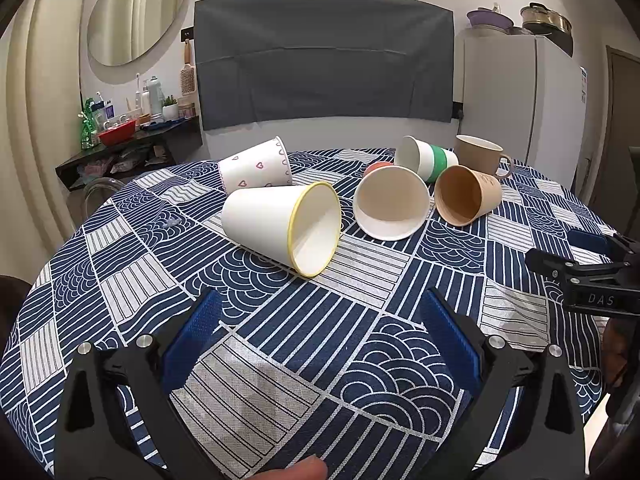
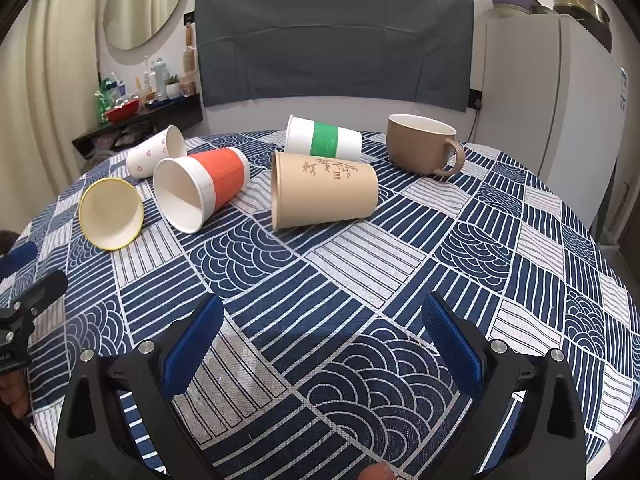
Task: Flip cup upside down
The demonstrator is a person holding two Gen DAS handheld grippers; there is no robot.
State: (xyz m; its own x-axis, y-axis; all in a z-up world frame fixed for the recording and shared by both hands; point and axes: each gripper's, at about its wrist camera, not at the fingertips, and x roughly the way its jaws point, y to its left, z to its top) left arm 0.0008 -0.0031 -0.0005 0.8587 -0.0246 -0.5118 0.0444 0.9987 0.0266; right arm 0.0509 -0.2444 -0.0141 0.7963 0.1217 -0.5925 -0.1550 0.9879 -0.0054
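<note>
- Your right gripper (image 2: 322,344) hangs over the patterned tablecloth (image 2: 400,264), its blue pads (image 2: 192,348) spread wide with nothing between them.
- Ahead of you, five paper cups lie on their sides: yellow-rimmed cup (image 2: 112,214), orange-banded cup (image 2: 200,188), heart-print cup (image 2: 156,156), tan cup (image 2: 324,194), green-banded cup (image 2: 322,138).
- A brown mug (image 2: 420,144) stands upright at far right.
- Your left gripper (image 2: 24,312) shows at the left edge.

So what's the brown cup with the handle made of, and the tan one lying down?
The handled mug looks ceramic: thick rim, smooth matte glaze. The tan cup looks like paper: thin rolled rim, dull printed wall.
</note>
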